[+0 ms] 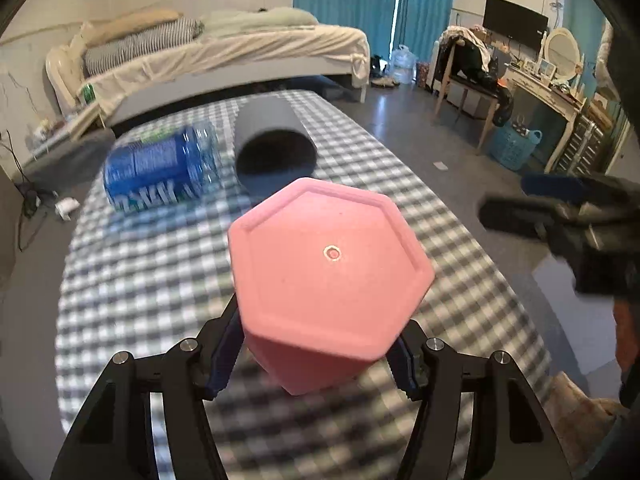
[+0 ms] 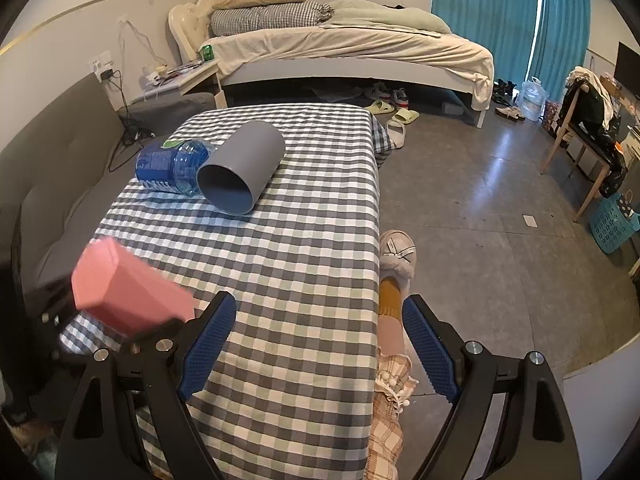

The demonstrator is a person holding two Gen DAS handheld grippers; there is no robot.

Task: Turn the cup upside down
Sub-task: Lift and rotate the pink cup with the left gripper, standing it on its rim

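A pink hexagonal cup (image 1: pixel 332 276) is clamped between the blue pads of my left gripper (image 1: pixel 316 364), its flat base turned toward the camera, held above the checked tablecloth (image 1: pixel 160 264). The same cup (image 2: pixel 124 288) shows at the left of the right wrist view, tilted and blurred. My right gripper (image 2: pixel 316 344) is open and empty over the table's near right edge; it appears blurred at the right of the left wrist view (image 1: pixel 560 208).
A grey cup (image 2: pixel 240 168) lies on its side mid-table, mouth toward me, next to a blue-labelled water bottle (image 2: pixel 172 164) also lying down. A grey sofa (image 2: pixel 60 200) runs along the left. The person's slippered foot (image 2: pixel 396 256) stands right of the table.
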